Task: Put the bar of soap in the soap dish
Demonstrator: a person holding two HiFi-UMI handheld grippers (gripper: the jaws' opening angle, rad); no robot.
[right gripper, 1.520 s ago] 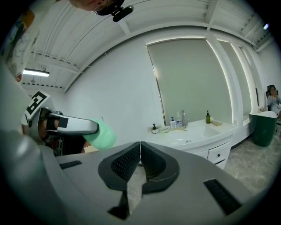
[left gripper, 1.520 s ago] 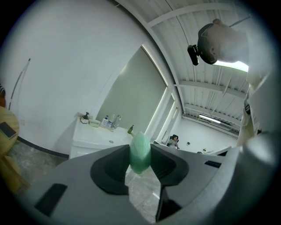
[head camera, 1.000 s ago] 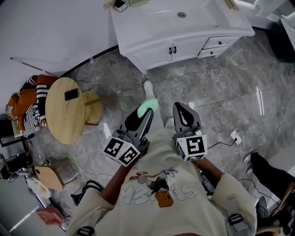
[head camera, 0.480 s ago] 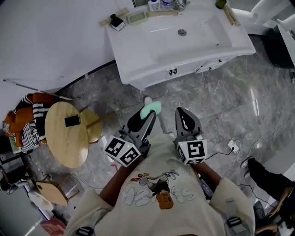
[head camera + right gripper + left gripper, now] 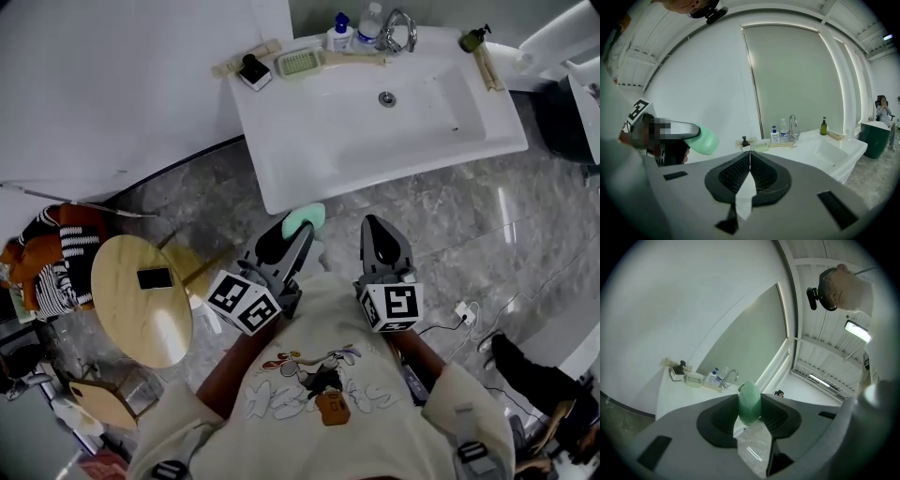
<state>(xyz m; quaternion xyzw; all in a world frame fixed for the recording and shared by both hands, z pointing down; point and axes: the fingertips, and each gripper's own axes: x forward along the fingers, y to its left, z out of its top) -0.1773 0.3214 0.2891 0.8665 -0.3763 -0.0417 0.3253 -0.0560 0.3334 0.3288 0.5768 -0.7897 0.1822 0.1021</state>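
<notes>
A pale green bar of soap (image 5: 304, 219) sticks out from the tips of my left gripper (image 5: 298, 228), which is shut on it; in the left gripper view the soap (image 5: 750, 402) stands edge-on between the black pads. My right gripper (image 5: 381, 233) is shut with nothing in it, its pads touching (image 5: 750, 169). Both are held in front of the person's chest, short of the white washbasin (image 5: 281, 169). The light green soap dish (image 5: 300, 63) sits on the basin's back ledge, left of the tap (image 5: 398, 33); it also shows far off as a small dish (image 5: 693, 379) and dish (image 5: 761, 146).
On the ledge stand a black-topped pump holder (image 5: 252, 71), a blue-capped bottle (image 5: 338, 36), a clear bottle (image 5: 371, 25) and a dark green pump bottle (image 5: 474, 38). A round wooden table (image 5: 141, 300) with a phone (image 5: 155, 278) stands at the left on the grey marble floor. Cables lie at the right.
The washbasin has come much closer and lower in the head view as the person walked toward it. Both grippers keep their pose, the left still holding the soap.
</notes>
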